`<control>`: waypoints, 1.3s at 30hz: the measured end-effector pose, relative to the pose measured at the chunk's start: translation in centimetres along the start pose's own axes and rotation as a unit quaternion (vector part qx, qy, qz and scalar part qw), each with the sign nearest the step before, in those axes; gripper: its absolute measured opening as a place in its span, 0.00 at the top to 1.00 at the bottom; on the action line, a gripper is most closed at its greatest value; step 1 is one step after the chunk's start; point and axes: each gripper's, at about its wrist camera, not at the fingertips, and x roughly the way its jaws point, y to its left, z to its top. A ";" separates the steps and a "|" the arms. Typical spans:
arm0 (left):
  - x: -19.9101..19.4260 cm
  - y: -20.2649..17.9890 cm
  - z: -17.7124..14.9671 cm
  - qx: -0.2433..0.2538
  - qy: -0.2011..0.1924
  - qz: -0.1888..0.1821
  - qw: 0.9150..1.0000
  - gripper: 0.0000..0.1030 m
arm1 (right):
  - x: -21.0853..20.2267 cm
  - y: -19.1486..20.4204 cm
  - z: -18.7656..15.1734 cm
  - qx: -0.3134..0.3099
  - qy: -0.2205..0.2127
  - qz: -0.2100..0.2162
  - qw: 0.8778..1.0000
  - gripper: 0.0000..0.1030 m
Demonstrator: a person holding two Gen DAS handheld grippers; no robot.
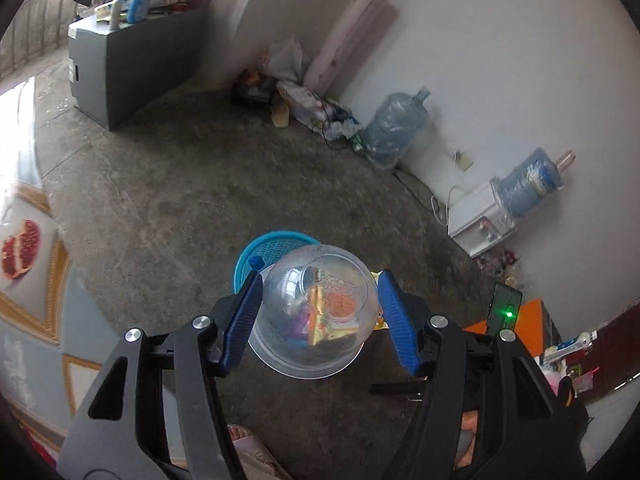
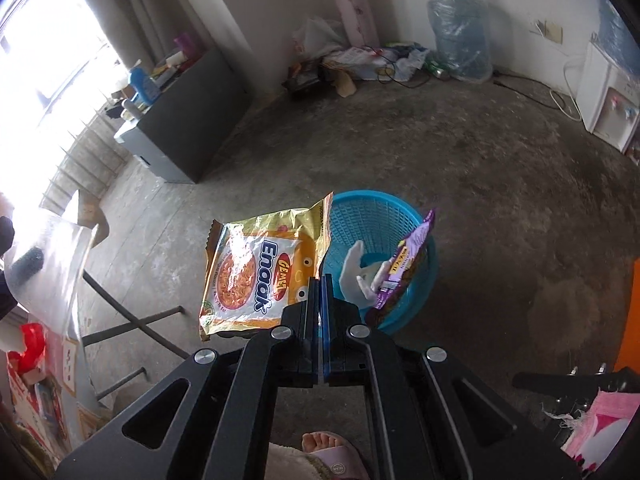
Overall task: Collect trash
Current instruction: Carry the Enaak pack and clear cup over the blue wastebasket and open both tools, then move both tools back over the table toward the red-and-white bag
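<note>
The left gripper [image 1: 318,312] is pointed steeply down at the floor, and a clear plastic cup [image 1: 316,312] is gripped between its blue pads [image 1: 245,316], bottom toward the camera. Coloured wrappers are seen through the cup wall. Just beyond the cup, on its far left side, part of the blue basket [image 1: 256,256] is seen on the concrete floor [image 1: 160,200].

The right gripper [image 2: 320,300] is clenched, with the jaws pressed together on the edge of a golden noodle packet [image 2: 256,276]. The packet is held spread to the left of the jaws, printed face toward the camera, above the floor and overlapping the left rim of the basket [image 2: 380,216]. Inside the basket a purple wrapper [image 2: 408,260] is leaned against the right wall, and a white scrap [image 2: 356,268] is lying beside it.

Near the bottom edge of the right wrist view, a foot in a slipper [image 2: 332,456] is seen on the floor. At the far wall a water bottle [image 2: 460,28] is stood, with a heap of litter [image 2: 360,60] to its left. A grey cabinet [image 2: 192,128] is placed at the far left, near the window. A white dispenser [image 2: 608,108] is stood at the far right.
</note>
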 end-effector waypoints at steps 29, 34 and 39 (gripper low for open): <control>-4.7 0.4 -1.5 0.005 -0.051 0.055 0.997 0.28 | 2.5 -0.9 2.1 0.023 -0.009 0.082 0.996 0.49; -13.9 2.7 -5.7 -0.002 -0.122 0.092 0.988 0.28 | -1.3 4.2 1.6 -0.030 -0.004 0.165 0.986 0.49; -22.9 6.3 -11.6 -0.028 -0.190 0.148 0.970 0.29 | -3.9 10.8 -0.1 -0.078 0.026 0.263 0.961 0.49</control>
